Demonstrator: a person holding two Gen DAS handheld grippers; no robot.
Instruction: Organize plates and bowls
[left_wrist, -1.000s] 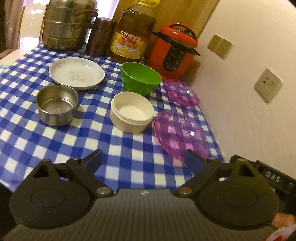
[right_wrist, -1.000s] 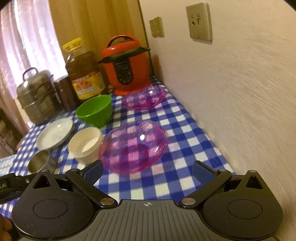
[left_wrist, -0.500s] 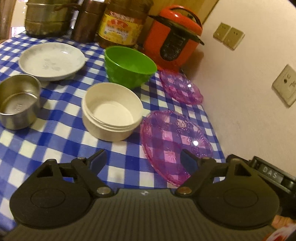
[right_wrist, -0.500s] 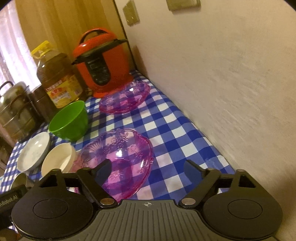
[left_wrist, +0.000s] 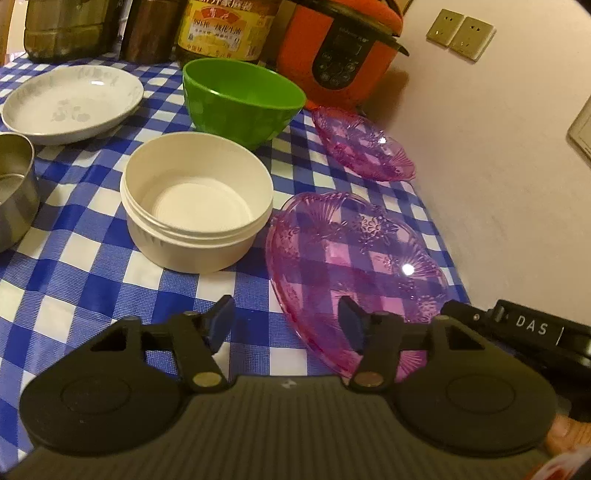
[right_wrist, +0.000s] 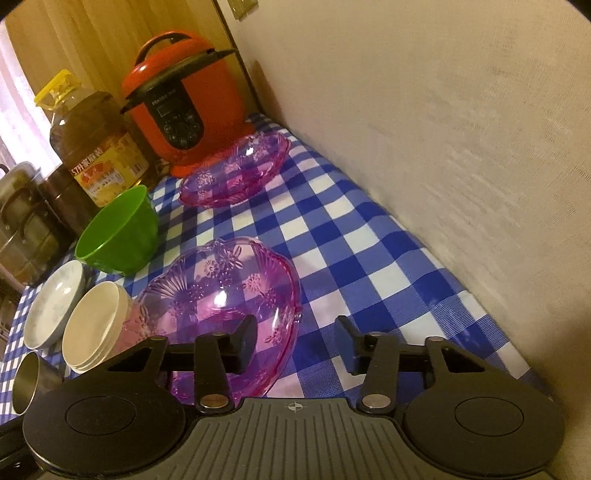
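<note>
A near pink glass plate (left_wrist: 354, 254) (right_wrist: 221, 291) lies on the blue checked cloth. My left gripper (left_wrist: 286, 325) is open, its jaws straddling the plate's near left rim. My right gripper (right_wrist: 295, 341) is open, with its jaws either side of the plate's right rim. A second pink plate (left_wrist: 362, 146) (right_wrist: 236, 173) lies farther back by the cooker. A cream bowl (left_wrist: 197, 199) (right_wrist: 92, 325), a green bowl (left_wrist: 242, 98) (right_wrist: 118, 232), a white plate (left_wrist: 72, 103) (right_wrist: 53, 304) and a steel bowl (left_wrist: 13, 188) (right_wrist: 27, 380) stand to the left.
A red rice cooker (left_wrist: 336, 51) (right_wrist: 184, 107), an oil bottle (right_wrist: 92, 144), a brown canister (left_wrist: 151, 31) and a steel steamer pot (left_wrist: 66, 29) line the back. The wall (right_wrist: 424, 129) runs close along the table's right edge.
Both grippers have moved forward and lower to the near pink plate, and their jaws now flank its rim. The dishes have not moved.
</note>
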